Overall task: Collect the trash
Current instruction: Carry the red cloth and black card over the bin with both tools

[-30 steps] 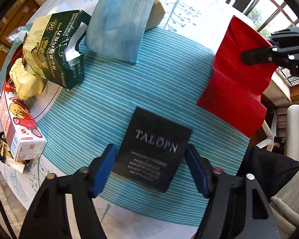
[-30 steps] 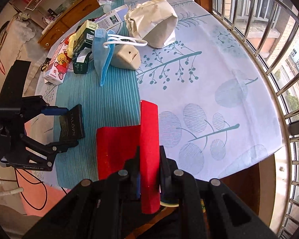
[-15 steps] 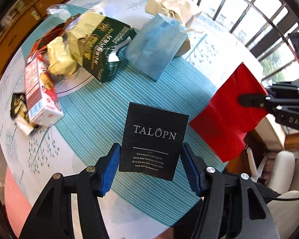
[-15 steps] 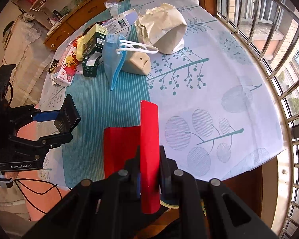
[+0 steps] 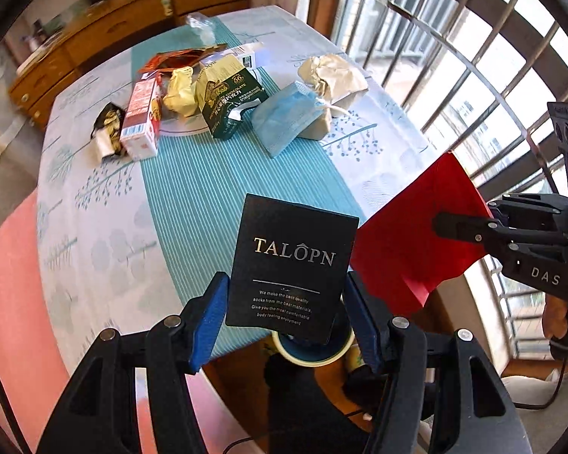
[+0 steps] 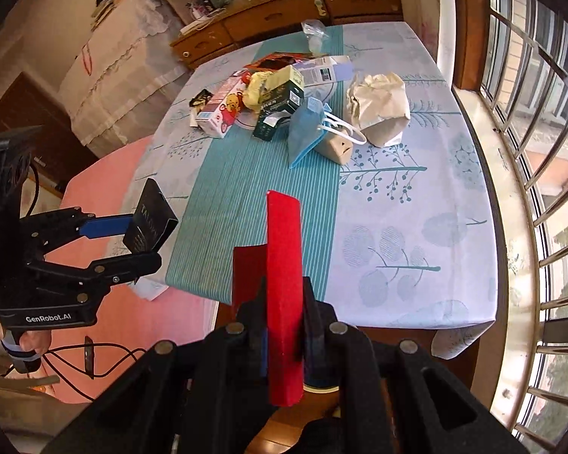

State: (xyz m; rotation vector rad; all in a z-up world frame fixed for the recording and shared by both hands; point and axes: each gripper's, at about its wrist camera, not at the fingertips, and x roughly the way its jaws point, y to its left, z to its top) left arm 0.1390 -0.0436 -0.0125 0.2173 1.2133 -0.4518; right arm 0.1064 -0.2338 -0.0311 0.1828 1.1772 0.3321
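Tongs on the left (image 5: 287, 314) clench a black TALOPN card (image 5: 295, 265), right tongs (image 6: 282, 325) apparently pinching folded red paper (image 6: 282, 265) above the desk (image 6: 416, 227).

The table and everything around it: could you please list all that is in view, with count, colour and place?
black card: 1, black with pale lettering, off the table, between the left fingers
red paper: 1, red, folded, in the right fingers
face mask: 1, blue, on the striped runner
paper bag: 1, crumpled, off-white, far right of the pile
chocolate box: 1, dark green and gold, torn open, mid-pile
drink carton: 1, red and white, left of pile
yellow wrapper: 1, beside the carton
tablecloth: 1, white with teal plants
tape roll: 1, below the table edge
left gripper: 1, black, blue fingers
right gripper: 1, black
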